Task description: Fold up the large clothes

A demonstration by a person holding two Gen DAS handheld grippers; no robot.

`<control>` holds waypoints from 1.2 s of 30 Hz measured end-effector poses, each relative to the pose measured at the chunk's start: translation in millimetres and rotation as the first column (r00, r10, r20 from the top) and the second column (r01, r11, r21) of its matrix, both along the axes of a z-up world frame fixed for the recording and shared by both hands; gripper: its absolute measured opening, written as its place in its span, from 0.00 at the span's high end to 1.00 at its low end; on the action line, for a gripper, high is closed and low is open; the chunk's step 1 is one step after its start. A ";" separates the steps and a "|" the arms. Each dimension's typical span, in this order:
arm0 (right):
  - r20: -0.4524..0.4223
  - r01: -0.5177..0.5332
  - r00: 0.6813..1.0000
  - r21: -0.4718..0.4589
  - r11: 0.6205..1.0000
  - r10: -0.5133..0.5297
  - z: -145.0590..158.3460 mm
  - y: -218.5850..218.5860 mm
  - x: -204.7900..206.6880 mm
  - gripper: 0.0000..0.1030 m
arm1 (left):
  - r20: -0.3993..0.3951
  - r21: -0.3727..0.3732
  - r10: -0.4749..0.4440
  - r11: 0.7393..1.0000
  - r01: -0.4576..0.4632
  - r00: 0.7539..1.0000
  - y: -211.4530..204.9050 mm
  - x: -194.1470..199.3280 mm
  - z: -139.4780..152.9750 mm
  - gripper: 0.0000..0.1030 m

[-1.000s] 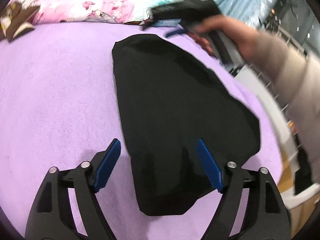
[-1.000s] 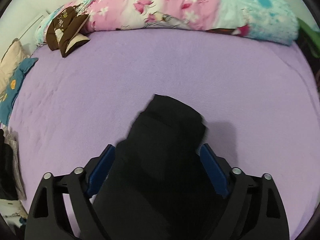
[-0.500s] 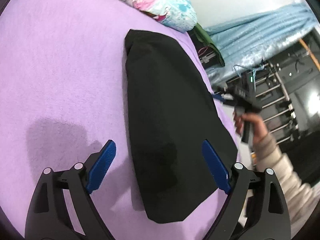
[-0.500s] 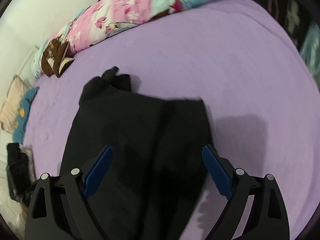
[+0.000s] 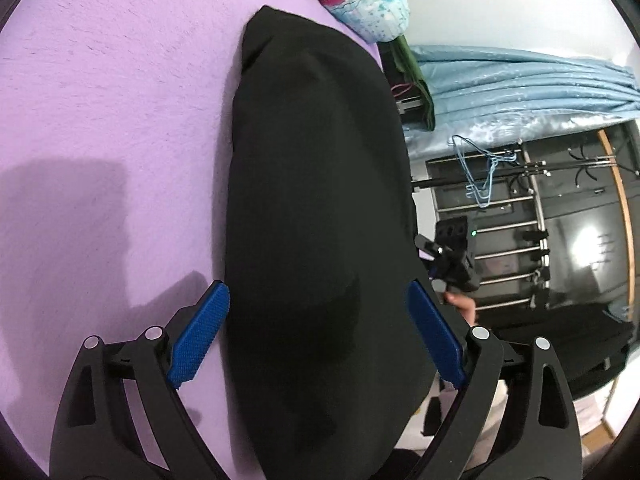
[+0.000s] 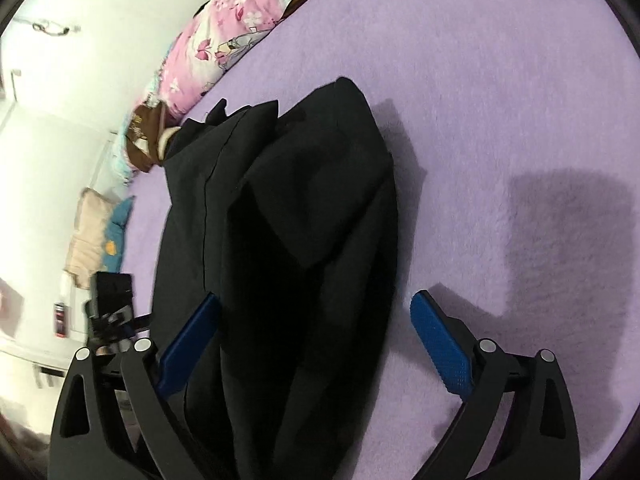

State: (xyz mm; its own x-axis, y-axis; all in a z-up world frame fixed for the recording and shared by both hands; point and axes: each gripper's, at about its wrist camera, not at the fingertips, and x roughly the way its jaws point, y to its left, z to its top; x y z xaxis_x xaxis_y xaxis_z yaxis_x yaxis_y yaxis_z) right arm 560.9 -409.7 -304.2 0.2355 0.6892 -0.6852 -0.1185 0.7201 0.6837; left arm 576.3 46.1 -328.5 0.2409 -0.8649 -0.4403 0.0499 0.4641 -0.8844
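A large black garment [image 5: 320,208] lies folded lengthwise on the purple bed cover [image 5: 112,128]. It also shows in the right wrist view [image 6: 288,240], with layered folds and a collar-like end toward the pillows. My left gripper [image 5: 318,332] is open and empty, its blue pads either side of the garment's near end. My right gripper [image 6: 316,344] is open and empty above the garment's near end. The right gripper in the person's hand also shows small in the left wrist view [image 5: 452,256].
A pink floral quilt [image 6: 224,40] runs along the bed's far edge, with a brown item [image 6: 144,140] and cushions [image 6: 96,232] beside it. Off the bed's right edge are a blue curtain [image 5: 520,92] and a metal rack with hangers [image 5: 500,208].
Both grippers have pulled back toward the near end of the garment and turned. The right gripper has left the far end and now sits beside the bed edge.
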 end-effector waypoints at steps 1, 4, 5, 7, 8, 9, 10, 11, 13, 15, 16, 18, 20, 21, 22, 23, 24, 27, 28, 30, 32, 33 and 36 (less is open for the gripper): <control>-0.003 -0.001 1.000 0.019 1.000 0.001 -3.0 -1.9 -0.7 0.08 | -0.010 -0.009 0.003 1.000 -0.003 1.000 -0.8 3.8 -2.9 0.16; -0.002 -0.009 1.000 0.080 0.997 0.009 -11.5 -4.1 -2.3 0.06 | -0.024 -0.014 -0.009 1.000 0.009 1.000 -6.5 13.4 -9.0 0.16; 0.008 -0.020 1.000 0.093 0.995 0.019 -13.4 -2.6 -3.1 0.06 | -0.029 -0.020 -0.013 1.000 0.012 1.000 -8.2 15.8 -12.1 0.16; 0.016 -0.041 0.999 0.098 0.994 0.040 -16.8 1.6 -4.0 0.06 | -0.034 -0.028 -0.018 0.999 0.017 0.999 -11.0 20.0 -16.7 0.16; 0.018 -0.051 0.999 0.089 0.995 0.050 -19.3 4.4 -5.1 0.06 | -0.035 -0.032 -0.023 0.999 0.022 0.999 -12.4 21.3 -18.5 0.16; 0.019 -0.059 0.998 0.088 0.994 0.058 -21.1 6.7 -5.2 0.06 | -0.034 -0.042 -0.028 0.999 0.027 0.999 -14.3 23.9 -20.0 0.16; 0.021 -0.068 0.998 0.089 0.994 0.066 -22.9 10.0 -4.8 0.06 | -0.033 -0.052 -0.030 0.998 0.028 0.999 -14.8 25.6 -19.9 0.16; 0.023 -0.073 0.997 0.094 0.993 0.071 -23.4 12.3 -3.9 0.05 | -0.034 -0.061 -0.035 0.998 0.033 0.999 -17.8 29.3 -19.9 0.16; 0.029 -0.088 0.996 0.090 0.992 0.086 -24.0 18.9 -3.0 0.07 | -0.025 -0.050 -0.052 0.997 0.050 0.998 -23.9 33.0 -18.9 0.16; 0.041 -0.123 0.992 0.077 0.989 0.120 -23.8 28.4 -3.5 0.16 | -0.025 -0.028 -0.065 0.998 0.065 0.998 -29.3 35.5 -18.2 0.19; 0.041 -0.129 0.991 0.071 0.989 0.127 -24.8 29.6 -3.9 0.30 | -0.028 -0.015 -0.067 0.998 0.066 0.997 -30.2 36.6 -18.1 0.27; 0.033 -0.133 0.991 0.069 0.989 0.131 -26.9 33.4 -3.2 0.46 | -0.040 -0.008 -0.063 0.998 0.062 0.997 -30.0 37.9 -20.1 0.38; 0.041 -0.142 0.989 0.086 0.986 0.139 -25.4 36.5 -3.8 0.59 | -0.042 -0.010 -0.061 0.998 0.061 0.997 -28.6 36.8 -21.6 0.43; 0.045 -0.147 0.989 0.099 0.984 0.143 -24.2 37.0 -4.7 0.64 | -0.042 -0.010 -0.058 0.998 0.058 0.997 -28.2 35.9 -21.3 0.47; 0.055 -0.150 0.988 0.111 0.982 0.144 -20.8 38.6 -6.5 0.71 | -0.040 -0.009 -0.056 0.998 0.056 0.998 -28.1 35.3 -19.8 0.51; 0.063 -0.151 0.987 0.111 0.982 0.145 -18.5 40.0 -7.9 0.76 | -0.035 -0.008 -0.054 0.999 0.054 0.998 -27.3 34.3 -18.0 0.54; 0.069 -0.152 0.987 0.115 0.982 0.145 -16.4 41.3 -9.3 0.79 | -0.031 -0.011 -0.054 0.999 0.053 0.998 -25.3 33.4 -17.5 0.60; 0.097 -0.166 0.983 0.136 0.977 0.154 -1.9 46.2 -14.7 0.86 | -0.018 -0.028 -0.048 0.998 0.048 0.999 -25.5 29.0 -2.8 0.70; 0.111 -0.176 0.981 0.146 0.974 0.160 4.5 48.4 -16.7 0.87 | -0.012 -0.032 -0.046 0.998 0.045 0.999 -25.9 27.4 2.2 0.73; 0.148 -0.215 0.970 0.165 0.963 0.191 21.6 52.6 -24.8 0.87 | 0.005 -0.043 -0.051 0.998 0.051 0.999 -29.5 20.7 20.6 0.75; 0.173 -0.239 0.962 0.163 0.957 0.211 40.6 63.3 -34.2 0.88 | 0.030 -0.028 -0.065 0.997 0.066 0.997 -33.3 13.6 38.9 0.77; 0.184 -0.249 0.959 0.167 0.954 0.218 50.8 68.6 -39.4 0.88 | 0.043 -0.029 -0.069 0.997 0.070 0.997 -34.4 7.7 51.9 0.78; 0.219 -0.266 0.949 0.165 0.950 0.228 79.0 82.3 -53.0 0.88 | 0.072 -0.044 -0.056 0.997 0.059 0.996 -24.9 -7.7 83.8 0.78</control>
